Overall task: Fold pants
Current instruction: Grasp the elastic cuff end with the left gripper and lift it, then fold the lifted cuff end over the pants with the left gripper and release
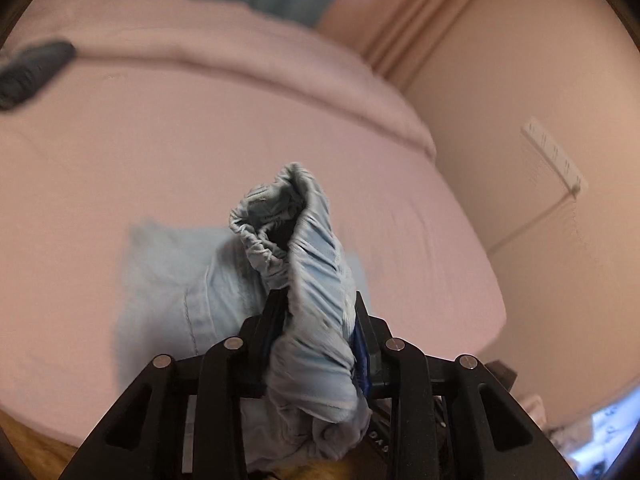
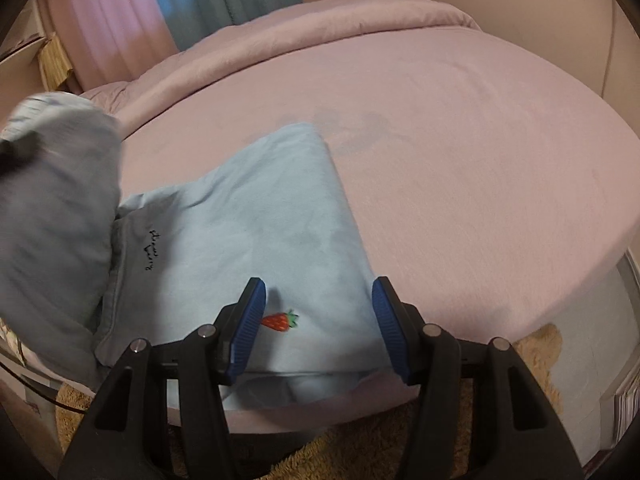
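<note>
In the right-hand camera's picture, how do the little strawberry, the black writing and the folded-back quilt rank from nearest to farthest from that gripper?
1. The strawberry, embroidered on the light blue pants, right beside the left pad of the right gripper.
2. The black writing, further up the pants, to the left.
3. The folded-back quilt, across the far end of the bed.

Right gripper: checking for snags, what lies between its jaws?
Only the pale blue pants below the open right gripper, with a strawberry embroidery; right wrist view.
</note>
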The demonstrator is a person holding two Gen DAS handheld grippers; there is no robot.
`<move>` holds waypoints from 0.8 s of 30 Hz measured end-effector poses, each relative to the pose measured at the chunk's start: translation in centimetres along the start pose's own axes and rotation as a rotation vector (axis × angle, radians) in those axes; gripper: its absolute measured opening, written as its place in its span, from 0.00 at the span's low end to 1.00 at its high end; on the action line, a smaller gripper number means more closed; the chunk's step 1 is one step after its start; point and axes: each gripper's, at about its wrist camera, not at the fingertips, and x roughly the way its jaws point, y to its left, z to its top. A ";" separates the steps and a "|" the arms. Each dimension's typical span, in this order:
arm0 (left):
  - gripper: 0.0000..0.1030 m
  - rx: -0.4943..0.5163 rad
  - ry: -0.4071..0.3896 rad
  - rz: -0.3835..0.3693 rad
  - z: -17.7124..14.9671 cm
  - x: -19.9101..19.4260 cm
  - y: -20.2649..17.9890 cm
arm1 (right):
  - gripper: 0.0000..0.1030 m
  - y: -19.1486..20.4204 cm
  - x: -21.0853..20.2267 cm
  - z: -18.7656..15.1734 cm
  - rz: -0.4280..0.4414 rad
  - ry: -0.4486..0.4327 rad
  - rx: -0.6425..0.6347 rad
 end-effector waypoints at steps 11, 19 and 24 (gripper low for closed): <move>0.48 -0.007 0.157 -0.167 -1.5 0.4 -1.0 | 0.52 -1.2 -0.4 -0.4 0.056 0.026 0.043; 0.67 -0.016 -0.071 0.153 -2.5 -5.6 5.5 | 0.54 -0.5 -3.9 1.5 0.038 -0.056 0.015; 0.66 -0.121 -0.025 0.255 -4.0 -4.7 9.4 | 0.54 3.5 -6.2 2.5 0.144 -0.112 -0.084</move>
